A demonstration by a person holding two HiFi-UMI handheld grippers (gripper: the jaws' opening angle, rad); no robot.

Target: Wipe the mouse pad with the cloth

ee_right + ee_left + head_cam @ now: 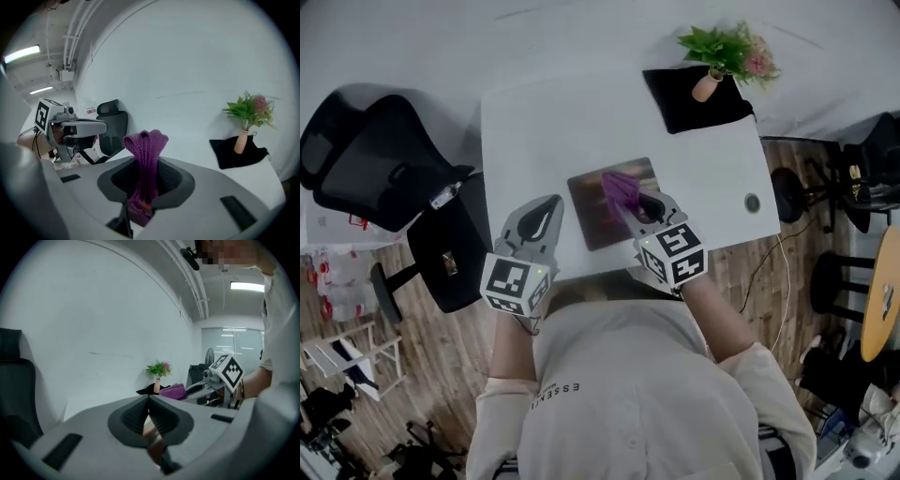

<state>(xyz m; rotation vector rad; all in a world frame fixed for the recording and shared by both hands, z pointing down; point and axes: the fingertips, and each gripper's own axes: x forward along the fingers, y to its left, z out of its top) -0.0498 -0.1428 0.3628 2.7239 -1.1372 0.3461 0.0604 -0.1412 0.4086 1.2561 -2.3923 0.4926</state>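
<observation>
Nearest the person, the left gripper (551,204) has its jaws pressed together on nothing, beside the left edge of the mouse pad (592,217). The right gripper (639,206) is clamped on a bunched purple cloth (619,189), poised over the pad's middle; contact cannot be judged. So the cloth is fetched, and the wiping strokes look mostly left to do. Farther along the white desk (544,122) stands a potted plant (727,52).

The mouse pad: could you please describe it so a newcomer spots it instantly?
On the white table, near its front edge, lies the mouse pad, a brownish rectangle partly hidden by the purple cloth. Unlike the black mat at the far corner, it carries no vase.
</observation>
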